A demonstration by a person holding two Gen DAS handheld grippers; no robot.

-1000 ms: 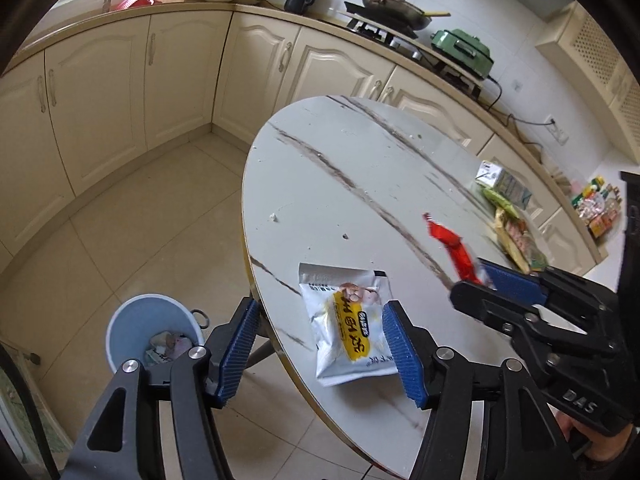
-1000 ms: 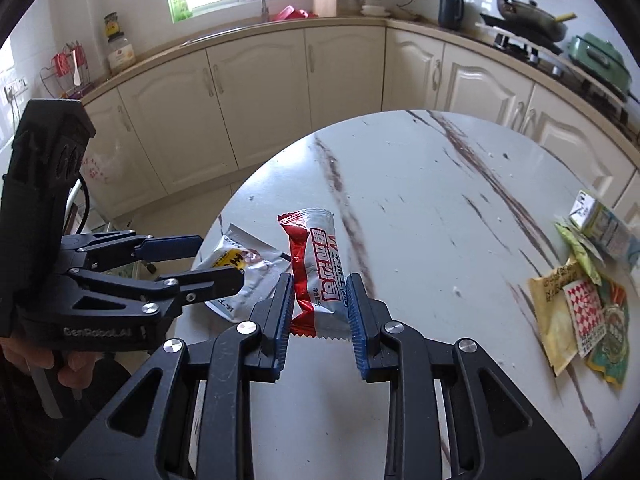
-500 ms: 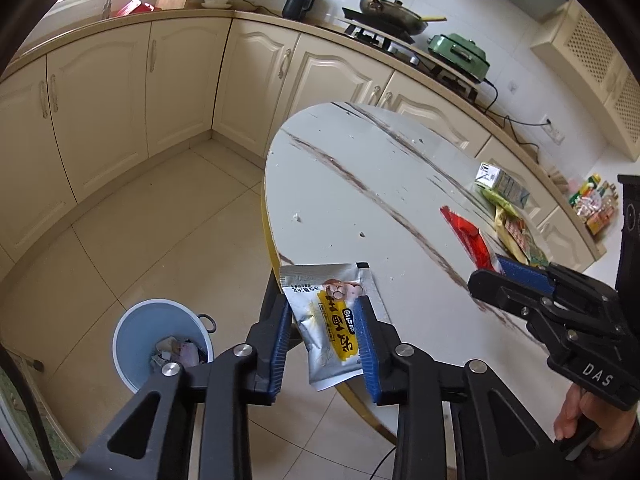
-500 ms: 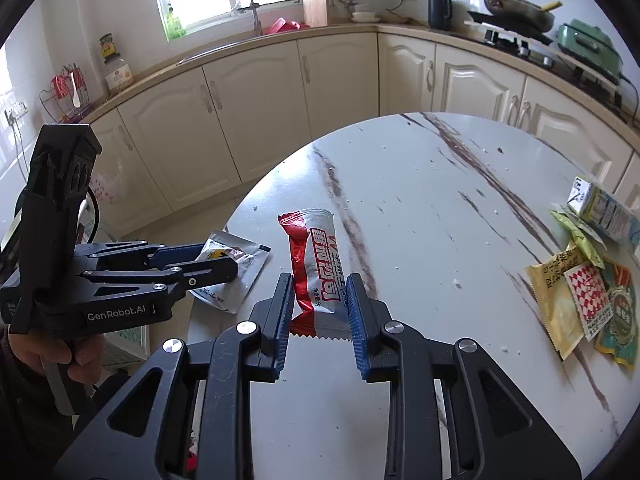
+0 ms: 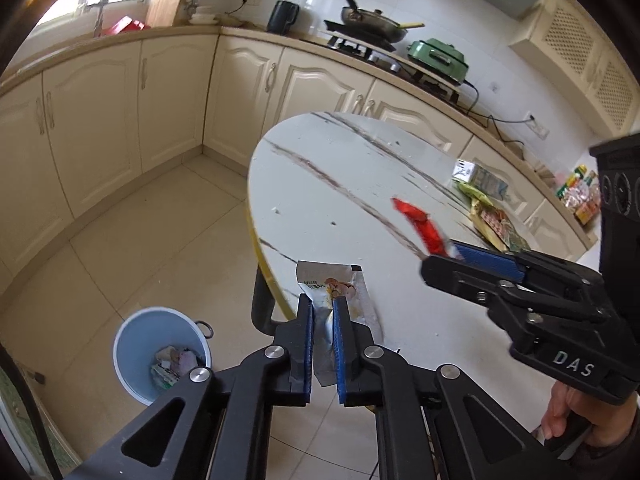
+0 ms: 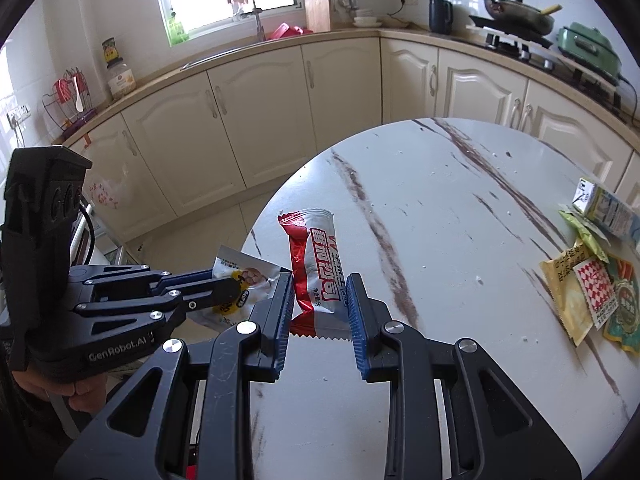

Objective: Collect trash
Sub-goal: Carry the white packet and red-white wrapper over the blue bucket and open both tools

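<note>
My left gripper (image 5: 322,312) is shut on a silver and yellow snack wrapper (image 5: 332,292), held up at the near edge of the round marble table (image 5: 320,168); it also shows in the right wrist view (image 6: 244,276). My right gripper (image 6: 318,292) is shut on a red and white snack wrapper (image 6: 316,260), held above the table; the wrapper shows in the left wrist view (image 5: 420,224). A blue trash bin (image 5: 160,348) with litter inside stands on the floor, below and left of my left gripper.
Several more wrappers (image 6: 588,292) and a small carton (image 6: 604,208) lie at the table's right side. Cream kitchen cabinets (image 6: 280,120) and a counter with a stove and pan (image 5: 368,24) curve around behind. Tiled floor (image 5: 140,240) lies left of the table.
My left gripper closed on the silver wrapper, lifted it off the table and drew back toward the table's edge. My right gripper stays shut on the red wrapper.
</note>
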